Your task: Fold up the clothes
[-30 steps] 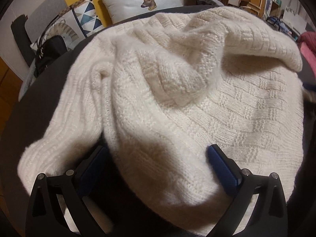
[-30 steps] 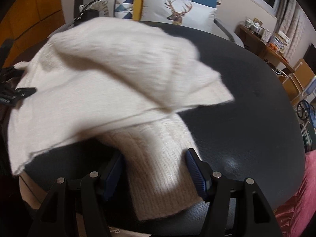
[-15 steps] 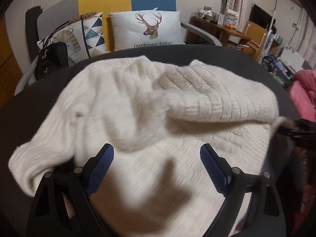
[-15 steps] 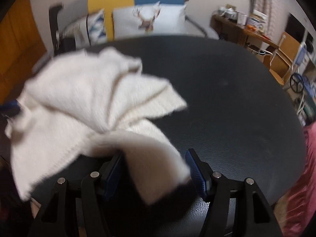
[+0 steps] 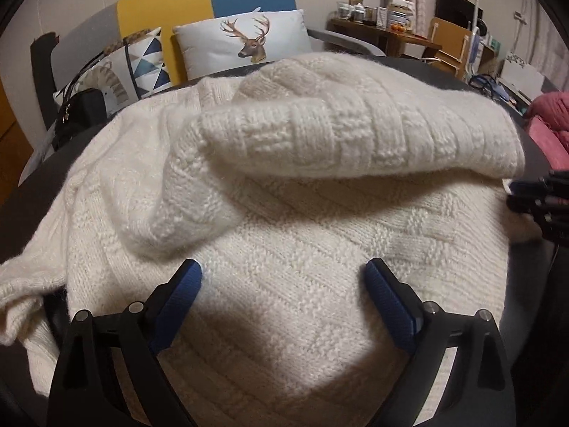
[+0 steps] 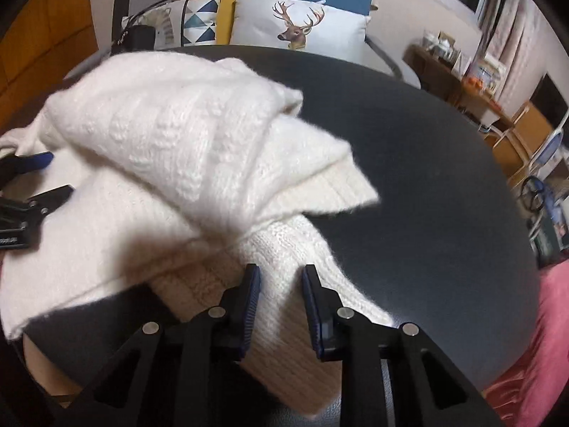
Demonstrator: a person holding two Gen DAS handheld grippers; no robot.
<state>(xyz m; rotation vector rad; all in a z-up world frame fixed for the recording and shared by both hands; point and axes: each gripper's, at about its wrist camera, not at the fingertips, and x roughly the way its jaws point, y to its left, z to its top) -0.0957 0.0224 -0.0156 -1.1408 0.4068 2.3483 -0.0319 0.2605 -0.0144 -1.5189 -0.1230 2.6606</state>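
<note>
A cream knitted sweater (image 5: 284, 220) lies crumpled on a round black table (image 6: 409, 163). My left gripper (image 5: 283, 277) is open over the sweater's body, its blue pads apart, holding nothing. In the right wrist view the sweater (image 6: 160, 149) is heaped at the left, with a ribbed sleeve (image 6: 284, 249) running toward me. My right gripper (image 6: 281, 277) has its jaws closed in around this sleeve, with knit between the pads. The left gripper shows at the left edge of the right wrist view (image 6: 39, 178); the right gripper shows at the right edge of the left wrist view (image 5: 533, 199).
A sofa with a deer cushion (image 5: 245, 44) and a patterned cushion (image 5: 142, 60) stands behind the table. A black bag (image 5: 78, 114) sits at the left. A pink cloth (image 6: 533, 348) lies at the right. Wooden furniture (image 6: 473, 82) stands at the far right.
My right gripper's jaws have closed in from wide open onto the sleeve. The sweater's top fold has shifted and bunched. My left gripper stays open over the body.
</note>
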